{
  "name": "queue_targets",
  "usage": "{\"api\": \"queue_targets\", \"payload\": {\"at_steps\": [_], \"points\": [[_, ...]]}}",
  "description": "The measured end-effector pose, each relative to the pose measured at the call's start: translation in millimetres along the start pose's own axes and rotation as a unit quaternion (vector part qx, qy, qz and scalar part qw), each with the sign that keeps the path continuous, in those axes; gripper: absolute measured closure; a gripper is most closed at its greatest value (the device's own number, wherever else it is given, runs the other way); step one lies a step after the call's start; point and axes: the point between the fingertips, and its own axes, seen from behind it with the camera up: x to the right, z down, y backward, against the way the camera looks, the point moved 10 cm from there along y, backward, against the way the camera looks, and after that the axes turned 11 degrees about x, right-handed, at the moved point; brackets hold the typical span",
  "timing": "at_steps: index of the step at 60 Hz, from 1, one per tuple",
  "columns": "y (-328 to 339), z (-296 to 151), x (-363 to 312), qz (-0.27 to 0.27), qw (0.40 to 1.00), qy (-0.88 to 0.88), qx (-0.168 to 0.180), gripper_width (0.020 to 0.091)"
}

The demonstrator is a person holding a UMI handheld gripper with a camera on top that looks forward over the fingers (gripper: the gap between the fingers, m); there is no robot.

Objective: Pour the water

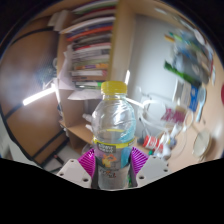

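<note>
A clear plastic water bottle point(114, 135) with a yellow cap and a purple-and-yellow label stands upright between my fingers. My gripper point(114, 160) is shut on the bottle, its magenta pads point(89, 158) pressing the label from both sides. The bottle is lifted, with the room tilted behind it. The bottle's base is hidden below the fingers.
A wooden bookshelf point(88, 45) full of books rises behind the bottle to the left. To the right is a cluttered surface with a clear glass-like object point(158, 108) and colourful items point(188, 62). A pale wall and a bright strip point(38, 95) lie far left.
</note>
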Motion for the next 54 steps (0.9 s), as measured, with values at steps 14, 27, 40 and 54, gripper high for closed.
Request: {"api": "queue_targets", "payload": {"at_steps": [14, 27, 40, 54], "points": [[28.3, -128.9, 54.0, 0.074, 0.925, 0.366, 0.072, 0.0653], [60.6, -183.4, 204.7, 0.197, 0.847, 0.492, 0.035, 0.0650], [69.3, -192.8, 264.6, 0.218, 0.802, 0.556, -0.006, 0.0650], [65.1, -189.9, 277.3, 0.197, 0.759, 0.620, -0.007, 0.0642]]}}
